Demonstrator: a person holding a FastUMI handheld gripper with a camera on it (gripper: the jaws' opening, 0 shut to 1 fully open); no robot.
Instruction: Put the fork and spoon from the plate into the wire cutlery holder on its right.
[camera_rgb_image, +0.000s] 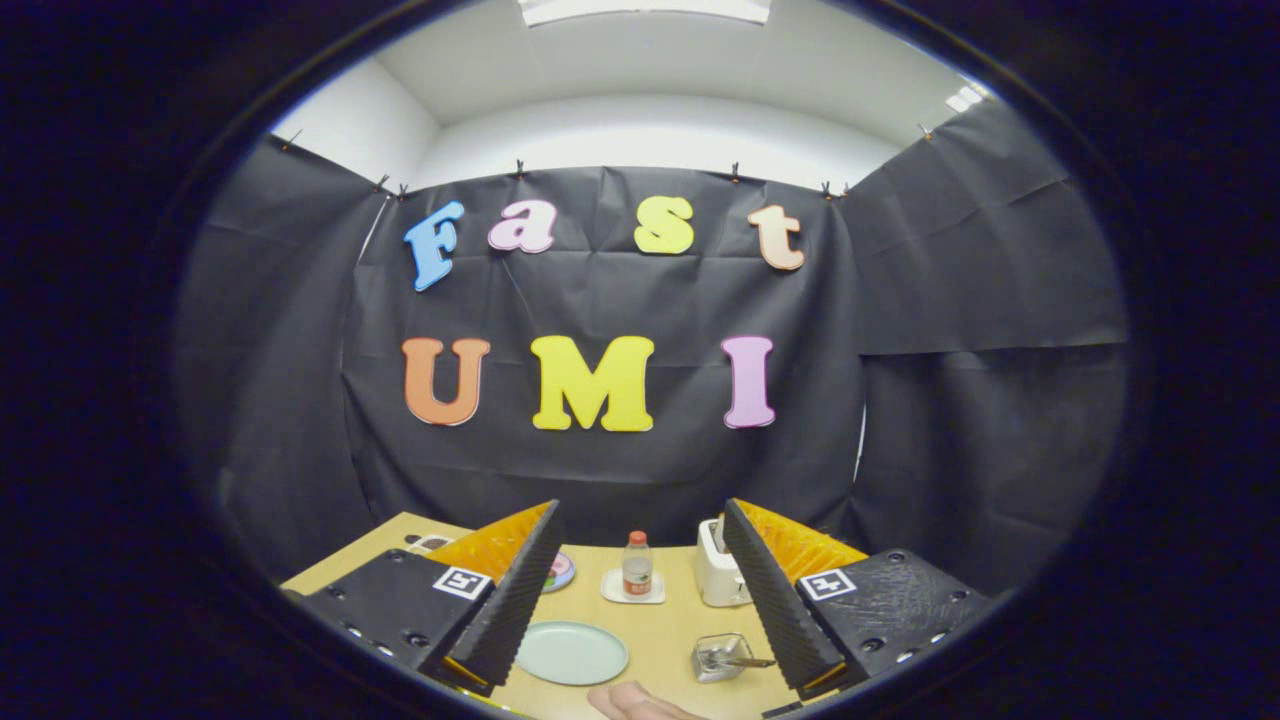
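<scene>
Fingers of our gripper (640, 590) stand spread wide above the table (660, 640), pinching nothing. Between them, at seven o'clock, lies the plate (572, 652); at five o'clock sits the wire cutlery holder (724, 657), cutlery handle protruding. Beyond, at twelve, we see a bottle (637, 565); at one, a toaster (722, 572). A hand (635, 702) shows at six.

Your camera rides the tongs (640, 590), raised and facing the booth wall at 12 o'clock, counter (660, 630) below.
</scene>
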